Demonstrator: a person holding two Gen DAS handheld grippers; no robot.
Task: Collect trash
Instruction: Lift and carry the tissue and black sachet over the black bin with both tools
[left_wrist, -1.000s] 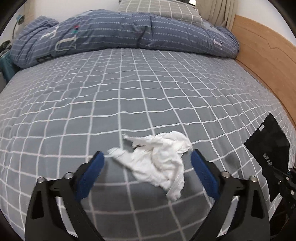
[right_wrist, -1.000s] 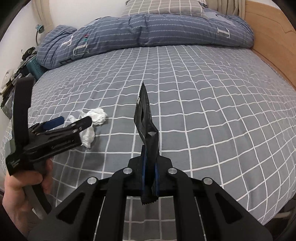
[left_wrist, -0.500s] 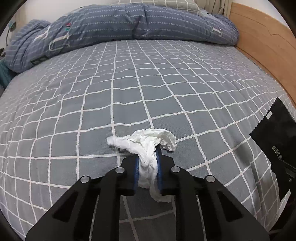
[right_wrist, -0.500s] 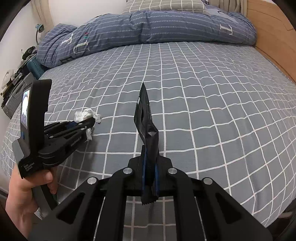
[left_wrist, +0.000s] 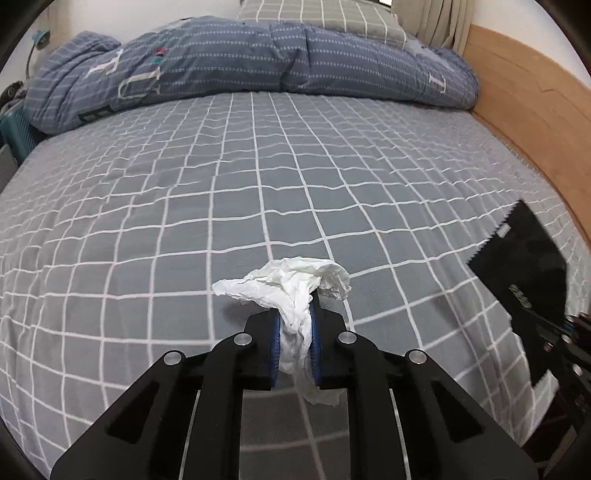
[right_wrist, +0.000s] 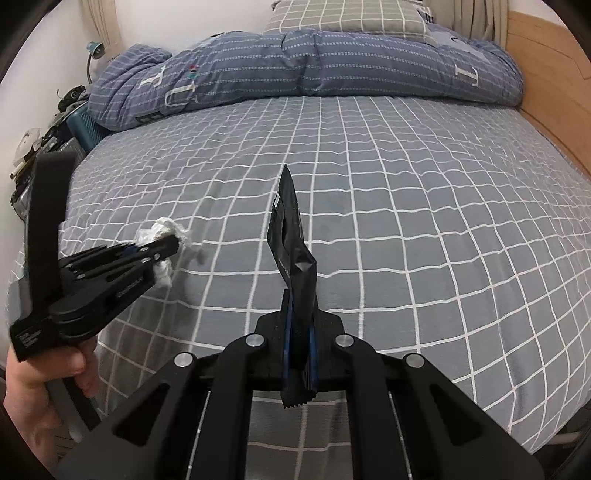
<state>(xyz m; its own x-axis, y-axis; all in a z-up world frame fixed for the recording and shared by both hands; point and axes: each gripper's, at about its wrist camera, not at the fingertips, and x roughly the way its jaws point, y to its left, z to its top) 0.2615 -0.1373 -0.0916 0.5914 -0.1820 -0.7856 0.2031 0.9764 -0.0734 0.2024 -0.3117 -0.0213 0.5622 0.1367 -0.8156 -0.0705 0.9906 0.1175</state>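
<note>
A crumpled white tissue (left_wrist: 295, 291) is pinched between the blue pads of my left gripper (left_wrist: 294, 332), which is shut on it and holds it just above the grey checked bedsheet (left_wrist: 221, 192). From the right wrist view the same tissue (right_wrist: 166, 230) sticks out of the left gripper (right_wrist: 162, 245) at the left. My right gripper (right_wrist: 299, 350) is shut on a black foil wrapper (right_wrist: 291, 236) that stands upright out of its jaws. That black wrapper (left_wrist: 524, 266) also shows at the right edge of the left wrist view.
A rolled blue quilt (right_wrist: 303, 62) and a grey checked pillow (right_wrist: 347, 16) lie at the head of the bed. A wooden side board (left_wrist: 524, 96) runs along the right. Cluttered items and a teal box (right_wrist: 83, 123) sit beside the bed at the left. A hand (right_wrist: 40, 391) holds the left gripper.
My left gripper went from wide open around the tissue to shut on it, then lifted it slightly off the sheet. The right gripper kept its hold on the black wrapper.
</note>
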